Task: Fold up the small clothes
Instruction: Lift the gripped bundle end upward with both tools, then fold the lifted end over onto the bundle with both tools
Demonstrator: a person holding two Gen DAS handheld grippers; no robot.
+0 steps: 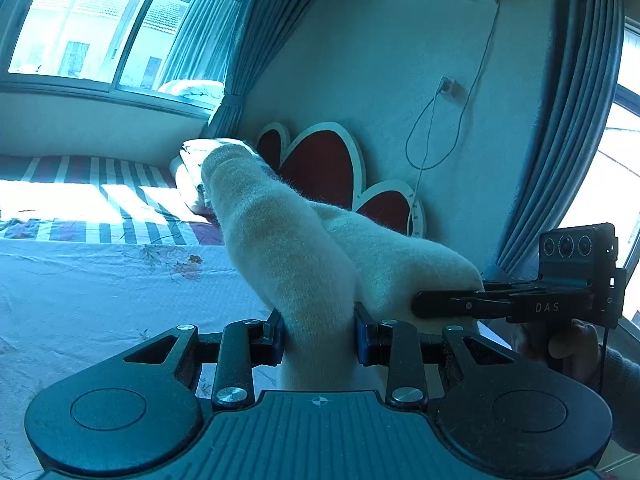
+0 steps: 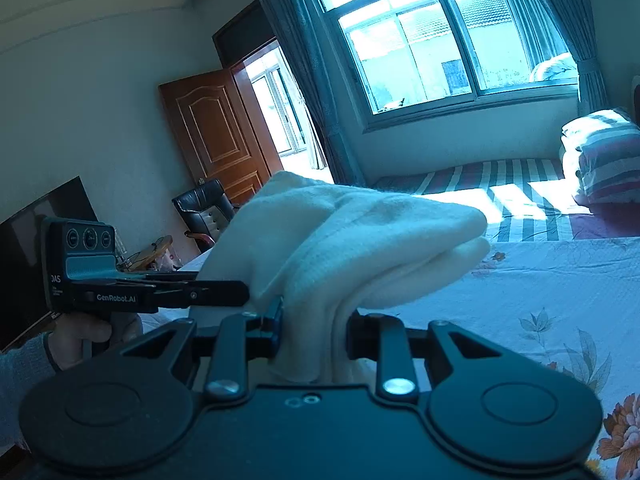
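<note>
A small white fuzzy knit garment (image 1: pixel 280 240) hangs lifted above the bed, bunched into two thick lobes. My left gripper (image 1: pixel 319 336) is shut on one end of it, cloth squeezed between the blue pads. My right gripper (image 1: pixel 420 304) comes in from the right, held by a hand, its black fingers pinched on the other lobe. In the right wrist view the same garment (image 2: pixel 360 232) droops forward over my right gripper (image 2: pixel 314 332), which is shut on a fold. My left gripper (image 2: pixel 244 292) grips the cloth's left edge. The garment's lower part is hidden behind the gripper bodies.
Below lies a bed with a pale floral sheet (image 2: pixel 540 280) and a striped cover (image 1: pixel 100 172). Folded bedding (image 2: pixel 600 156) is stacked by a red heart-shaped headboard (image 1: pixel 320 168). A black chair (image 2: pixel 204 208), a dark screen (image 2: pixel 36 240) and a wooden door (image 2: pixel 216 128) stand beyond the bed.
</note>
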